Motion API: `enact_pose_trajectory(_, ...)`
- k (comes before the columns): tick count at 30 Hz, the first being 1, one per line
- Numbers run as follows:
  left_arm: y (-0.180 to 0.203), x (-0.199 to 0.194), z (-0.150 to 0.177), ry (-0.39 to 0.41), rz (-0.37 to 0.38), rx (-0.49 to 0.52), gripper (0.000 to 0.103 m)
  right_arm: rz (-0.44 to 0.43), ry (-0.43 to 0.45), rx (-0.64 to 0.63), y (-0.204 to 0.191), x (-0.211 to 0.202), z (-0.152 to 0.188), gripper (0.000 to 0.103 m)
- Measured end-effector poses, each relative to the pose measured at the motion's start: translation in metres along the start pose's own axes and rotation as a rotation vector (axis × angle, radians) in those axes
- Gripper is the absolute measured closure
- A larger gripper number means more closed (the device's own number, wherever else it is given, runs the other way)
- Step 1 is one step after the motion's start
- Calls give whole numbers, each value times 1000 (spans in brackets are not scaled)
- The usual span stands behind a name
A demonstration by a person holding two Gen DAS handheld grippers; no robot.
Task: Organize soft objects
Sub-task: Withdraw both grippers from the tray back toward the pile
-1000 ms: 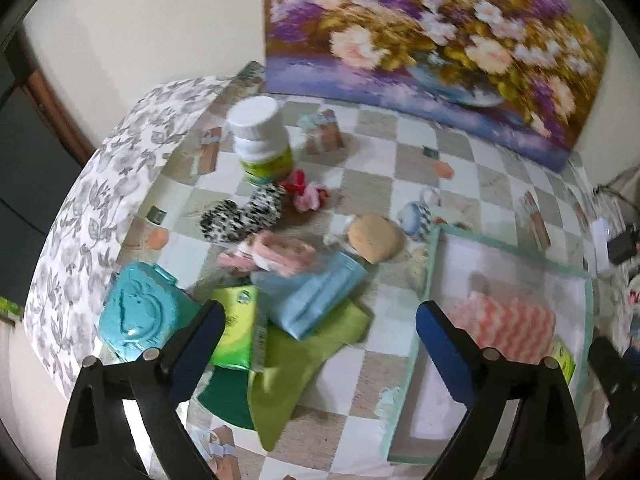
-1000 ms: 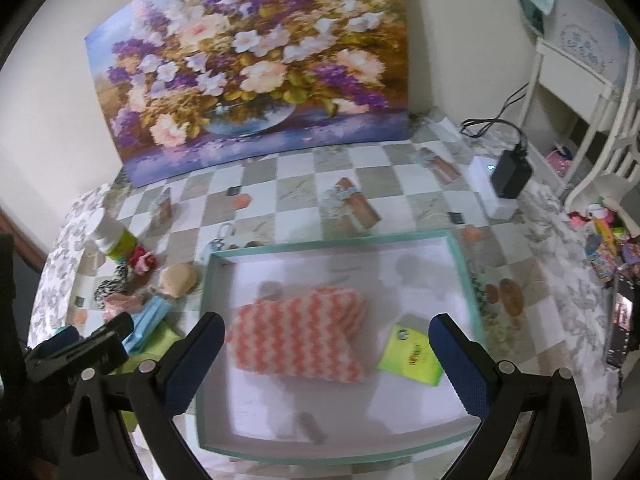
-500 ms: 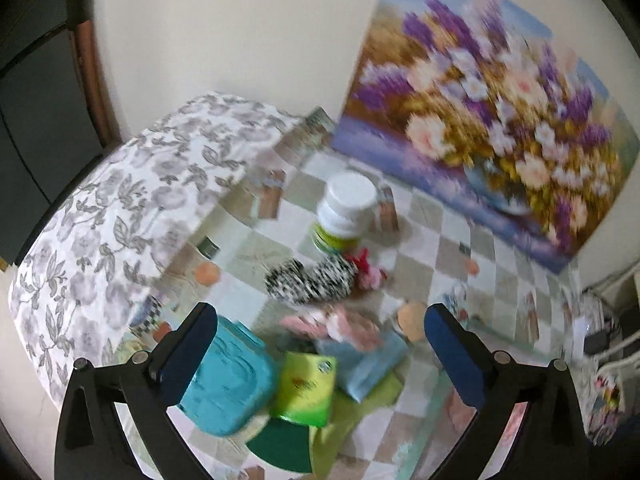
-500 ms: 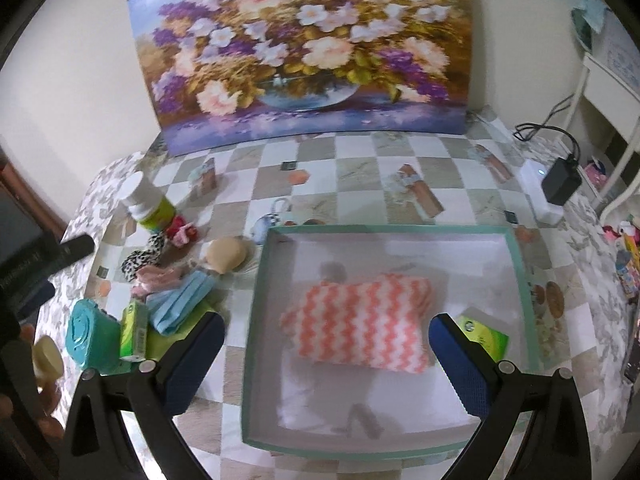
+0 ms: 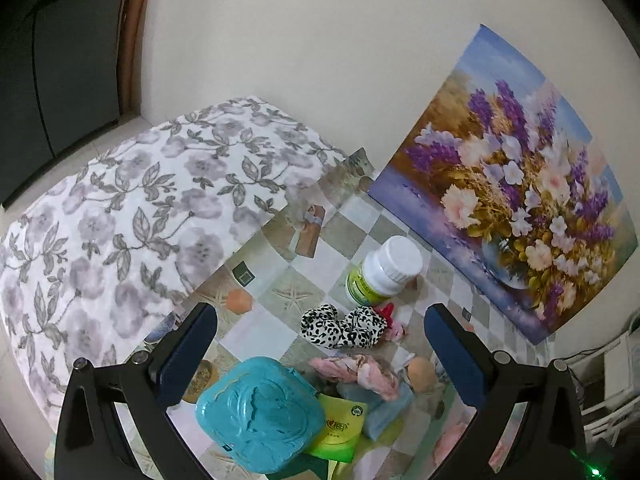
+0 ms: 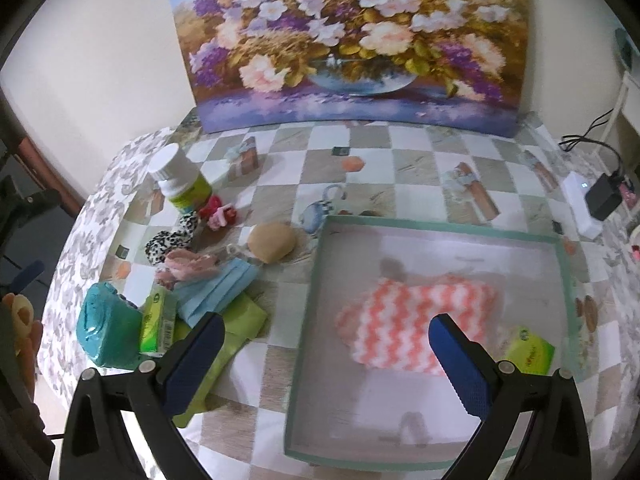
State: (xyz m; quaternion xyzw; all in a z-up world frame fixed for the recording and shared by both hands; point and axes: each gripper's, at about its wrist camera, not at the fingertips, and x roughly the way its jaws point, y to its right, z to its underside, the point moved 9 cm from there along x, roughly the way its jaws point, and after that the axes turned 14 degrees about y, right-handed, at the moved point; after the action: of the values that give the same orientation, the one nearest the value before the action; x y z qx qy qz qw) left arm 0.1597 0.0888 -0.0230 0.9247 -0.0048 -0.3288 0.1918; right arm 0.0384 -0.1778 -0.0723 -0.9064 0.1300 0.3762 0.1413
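A pile of soft things lies left of a teal-rimmed tray [image 6: 320, 276]. In it are a leopard scrunchie [image 5: 340, 326] [image 6: 172, 242], a pink scrunchie [image 5: 356, 370] [image 6: 188, 266], a red and pink scrunchie [image 6: 218, 210], a blue face mask [image 6: 218, 290], a tan puff [image 6: 272, 242], a green tissue pack [image 5: 340, 426] [image 6: 156, 322], green cloths [image 6: 228, 344] and a teal wipes pack [image 5: 260, 414] [image 6: 106, 330]. An orange zigzag cloth [image 6: 416, 326] and a second tissue pack [image 6: 528, 356] lie inside the tray. My left gripper [image 5: 320, 344] hangs open above the pile. My right gripper [image 6: 324, 356] is open over the tray's left rim, holding nothing.
A white-capped bottle [image 5: 380, 274] [image 6: 182, 178] stands behind the pile. A flower painting [image 6: 352, 40] leans on the wall at the back. The table's flowered cloth edge [image 5: 132, 220] drops away on the left. A charger and cable [image 6: 604, 196] lie far right.
The left gripper swung left and rolled, so the pile now sits low in its view and the tray is gone from it. The right gripper shifted left toward the tray's left rim.
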Motion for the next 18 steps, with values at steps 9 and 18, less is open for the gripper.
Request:
enact_pose_trajectory(9, -8, 12, 7, -47, -54, 50, 0, -94, -71, 4, -36, 27, 14, 0)
enact_pose_trajectory(18, 18, 23, 34, -170, 16, 157, 0, -156, -134, -5, -64, 43, 30, 0)
